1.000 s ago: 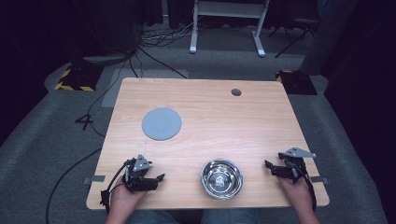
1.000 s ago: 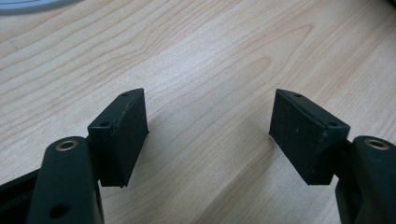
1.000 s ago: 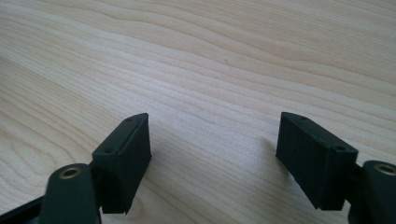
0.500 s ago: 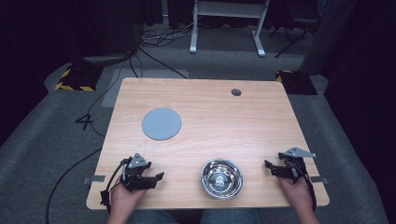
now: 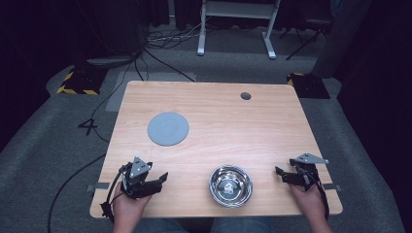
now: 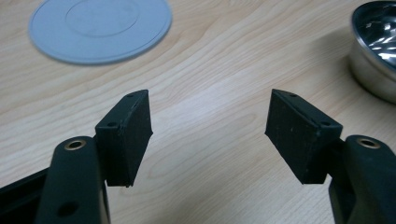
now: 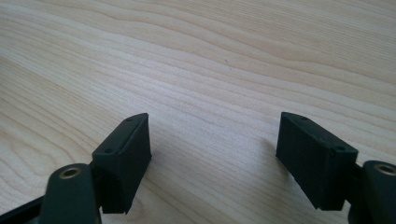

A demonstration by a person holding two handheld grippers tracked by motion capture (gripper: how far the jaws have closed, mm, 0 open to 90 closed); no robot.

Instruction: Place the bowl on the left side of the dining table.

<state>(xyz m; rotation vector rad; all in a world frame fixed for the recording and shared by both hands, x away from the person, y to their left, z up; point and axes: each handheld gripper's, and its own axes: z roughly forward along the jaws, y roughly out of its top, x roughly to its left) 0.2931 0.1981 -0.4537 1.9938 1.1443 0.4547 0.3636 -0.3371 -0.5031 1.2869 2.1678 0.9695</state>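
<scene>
A steel bowl (image 5: 231,186) sits near the table's front edge, between my two hands. A flat grey disc (image 5: 168,128) lies left of centre. My left gripper (image 5: 163,177) hovers at the front left with its jaws pointing right toward the bowl. It is open, its jaws have just been closing slightly, and nothing is between them. In the left gripper view, the left gripper (image 6: 210,100) frames bare wood, with the disc (image 6: 100,28) ahead at the left and the bowl (image 6: 373,46) at the right edge. My right gripper (image 5: 279,173) rests open at the front right, over bare wood (image 7: 215,119).
The wooden table (image 5: 218,111) has a small round cable hole (image 5: 246,95) at the back right. Cables and a yellow-and-black striped block (image 5: 77,82) lie on the grey floor to the left. A white stand (image 5: 235,19) is behind the table.
My left gripper has lifted a little off the table and drifted slightly left. The right gripper, bowl and disc have stayed where they were.
</scene>
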